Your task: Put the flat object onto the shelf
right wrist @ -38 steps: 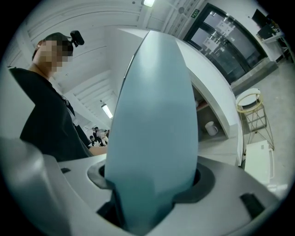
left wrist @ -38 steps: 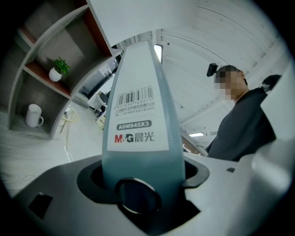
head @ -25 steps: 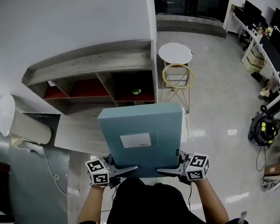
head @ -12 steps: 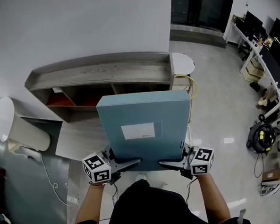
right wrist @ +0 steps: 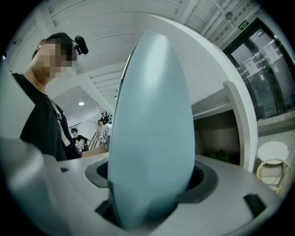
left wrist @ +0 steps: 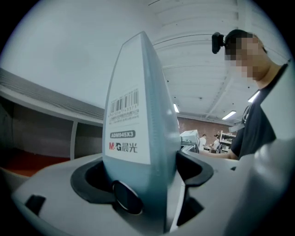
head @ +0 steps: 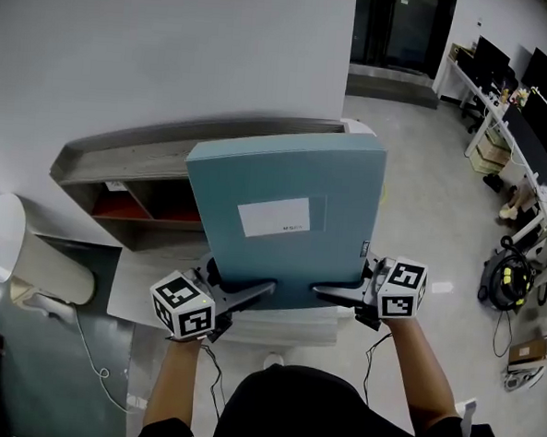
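**Head view.** We are holding a teal file box [head: 282,227] in the air, broad face up and tilted toward us, in front of a low grey wooden shelf [head: 167,146] standing against a white wall [head: 173,41]. The left gripper [head: 246,294] is clamping the box's near edge toward its left corner. The right gripper [head: 334,291] is holding the same edge toward its right corner; its jaws are opening with the box between them, the pads touching the box's faces. A white label [head: 274,217] is sitting near the middle of the upper face. The box is hiding the right half of the shelf from us, and its far edge is overlapping the right end of the shelf's top board.

**Room.** The shelf's compartments are facing us, and one at the left is showing a red floor panel [head: 117,203]. A pale glossy floor [head: 423,194] is spreading to the right and reflecting ceiling lights. Desks with dark monitors [head: 541,81] are lining the room's right side, a black-and-yellow coil [head: 499,273] is lying on the floor near them, and dark glass doors [head: 405,27] are closing the far end. A white cylinder [head: 31,254] is lying at the left.

**Gripper views.** We are seeing a barcode sticker [left wrist: 123,107] on the box's spine, and a round white side table [right wrist: 273,152] is standing just beside the shelf's right end.
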`<state>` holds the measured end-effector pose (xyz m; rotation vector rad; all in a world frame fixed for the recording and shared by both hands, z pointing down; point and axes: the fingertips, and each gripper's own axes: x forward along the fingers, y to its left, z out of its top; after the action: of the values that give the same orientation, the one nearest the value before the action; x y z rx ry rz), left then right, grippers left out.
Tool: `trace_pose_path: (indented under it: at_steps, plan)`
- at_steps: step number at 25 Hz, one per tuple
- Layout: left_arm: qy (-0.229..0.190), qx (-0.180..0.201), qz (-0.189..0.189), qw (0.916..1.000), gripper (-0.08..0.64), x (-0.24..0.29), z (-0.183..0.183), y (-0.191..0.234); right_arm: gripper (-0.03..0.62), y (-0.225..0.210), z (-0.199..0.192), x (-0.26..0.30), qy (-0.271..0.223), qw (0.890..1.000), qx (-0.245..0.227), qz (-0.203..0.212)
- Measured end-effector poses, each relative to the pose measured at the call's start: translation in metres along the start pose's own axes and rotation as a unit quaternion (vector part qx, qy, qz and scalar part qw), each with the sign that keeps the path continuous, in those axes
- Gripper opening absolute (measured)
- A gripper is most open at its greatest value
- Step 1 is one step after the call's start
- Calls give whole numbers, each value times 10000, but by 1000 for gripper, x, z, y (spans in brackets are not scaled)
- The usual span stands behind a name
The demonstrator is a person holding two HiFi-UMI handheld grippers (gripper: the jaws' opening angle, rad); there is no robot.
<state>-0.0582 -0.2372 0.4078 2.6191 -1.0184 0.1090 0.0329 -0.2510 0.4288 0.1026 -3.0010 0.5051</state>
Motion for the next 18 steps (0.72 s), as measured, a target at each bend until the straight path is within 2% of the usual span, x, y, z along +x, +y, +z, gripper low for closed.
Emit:
trace_pose_path:
  at_steps: [4,18]
  plan:
    - [-15,220,90,9997,399,-3,27,9,367,-5,25,7,-129,9998,-107,-95]
    - [-291,737,-44,9968,407,4,111,55,384,-41,113,29,-263,9946,-678,-737]
